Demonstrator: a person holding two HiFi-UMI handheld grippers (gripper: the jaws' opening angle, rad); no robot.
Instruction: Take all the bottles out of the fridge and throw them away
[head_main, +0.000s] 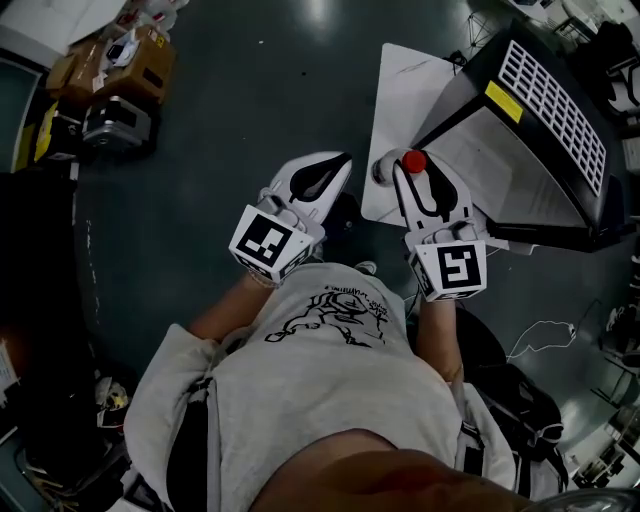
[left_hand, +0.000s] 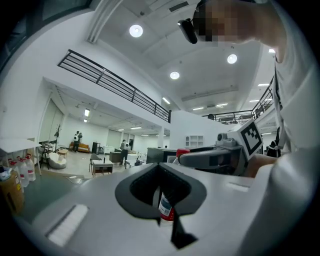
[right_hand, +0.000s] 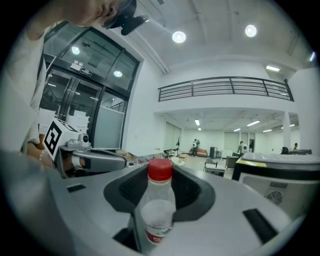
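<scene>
Your grey shirt (head_main: 320, 370) filled the near edge. You had the right gripper (head_main: 398, 168) closed on a red-capped bottle (right_hand: 159, 200), cap pointing far. The left gripper (head_main: 338, 165) was clamped tight on a second bottle (left_hand: 166, 206), with only its label showing. Both hung over the dark floor (head_main: 200, 200); no bin was in view. Risk: the left hold looked slim, so a quick swing could have let that bottle slide out.

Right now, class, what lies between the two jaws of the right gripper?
A clear, red-capped bottle, clamped in the right gripper; the right gripper view shows it.
</scene>
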